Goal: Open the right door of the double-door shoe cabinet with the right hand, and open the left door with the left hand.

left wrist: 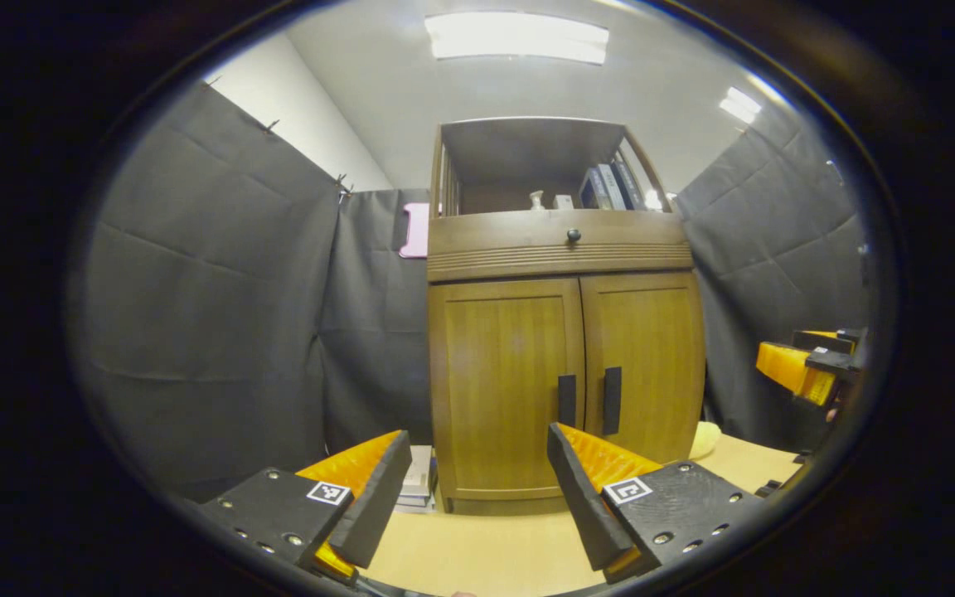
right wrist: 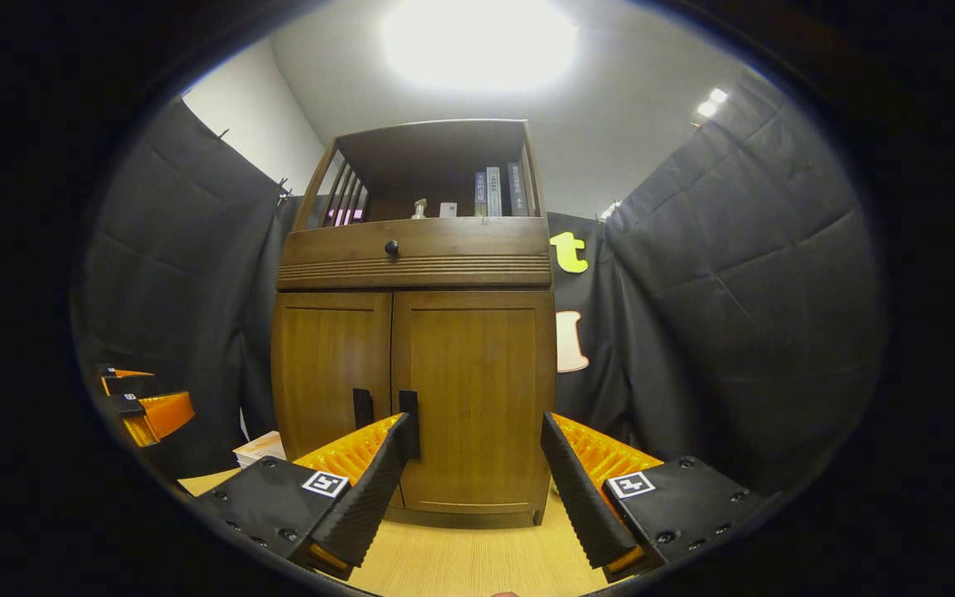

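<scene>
Both grippers hang apart from the cabinet with jaws spread wide and nothing between them: the left gripper (left wrist: 477, 485) faces the left door, and the right gripper (right wrist: 473, 477) faces the right door. By my reckoning the task has not begun. The shoe cabinet (right wrist: 415, 398) stands toward the back edge of the table (right wrist: 461, 564), and its two doors meet flush down the middle. Neither the left door (left wrist: 502, 381) nor the right door (right wrist: 473, 398) shows any gap, and the two dark upright handles sit side by side at the seam, the left handle (left wrist: 566, 400) and the right handle (right wrist: 408, 423), both untouched. Everything is left to do: each gripper has to reach its own handle, close on it and swing its door outward.

Around the booth, black cloth walls (left wrist: 212, 315) hang on three sides under a white ceiling with bright lights (left wrist: 517, 36). Pale wood makes the table top, bare in front of the cabinet. Above the doors runs a drawer with a small round knob (right wrist: 392, 247), and over it an open shelf holding a few books (right wrist: 496, 192). A small stack of books or papers (left wrist: 418, 481) lies by the cabinet's left bottom corner.
</scene>
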`<state>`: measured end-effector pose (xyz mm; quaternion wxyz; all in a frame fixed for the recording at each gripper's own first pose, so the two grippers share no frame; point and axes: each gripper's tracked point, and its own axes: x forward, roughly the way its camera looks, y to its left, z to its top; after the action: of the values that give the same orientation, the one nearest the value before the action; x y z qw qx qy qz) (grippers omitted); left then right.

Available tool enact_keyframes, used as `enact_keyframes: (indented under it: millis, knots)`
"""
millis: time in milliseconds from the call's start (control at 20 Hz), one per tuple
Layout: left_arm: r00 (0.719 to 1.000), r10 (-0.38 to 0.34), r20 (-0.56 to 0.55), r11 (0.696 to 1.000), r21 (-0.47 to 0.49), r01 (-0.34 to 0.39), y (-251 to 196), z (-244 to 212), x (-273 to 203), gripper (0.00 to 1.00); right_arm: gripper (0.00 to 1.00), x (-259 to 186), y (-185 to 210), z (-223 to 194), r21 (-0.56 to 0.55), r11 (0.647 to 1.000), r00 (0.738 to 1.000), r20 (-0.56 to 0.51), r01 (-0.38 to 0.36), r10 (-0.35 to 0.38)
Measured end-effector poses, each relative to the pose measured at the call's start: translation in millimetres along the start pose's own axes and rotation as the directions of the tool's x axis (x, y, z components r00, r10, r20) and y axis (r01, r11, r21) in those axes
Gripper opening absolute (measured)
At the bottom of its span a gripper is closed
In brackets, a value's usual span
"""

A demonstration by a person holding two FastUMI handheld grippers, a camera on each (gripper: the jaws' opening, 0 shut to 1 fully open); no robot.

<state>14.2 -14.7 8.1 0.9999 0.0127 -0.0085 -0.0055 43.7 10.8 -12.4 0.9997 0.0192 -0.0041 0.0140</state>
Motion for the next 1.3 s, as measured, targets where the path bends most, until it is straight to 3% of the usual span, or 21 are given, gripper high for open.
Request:
enact_keyframes:
  millis: [800, 1300]
  knots:
    - [0.992, 0.129, -0.011, 0.991, 0.032, -0.128, 20, 37, -28, 0.94, 0.97, 104, 50, -8, 0.05, 0.994, 0.996, 0.005, -0.093, 0.093]
    - [0.974, 0.227, -0.013, 0.972, 0.056, -0.226, 25, 41, -30, 0.95, 0.96, 171, 87, -35, 0.051, 0.989, 0.99, -0.023, -0.135, 0.136]
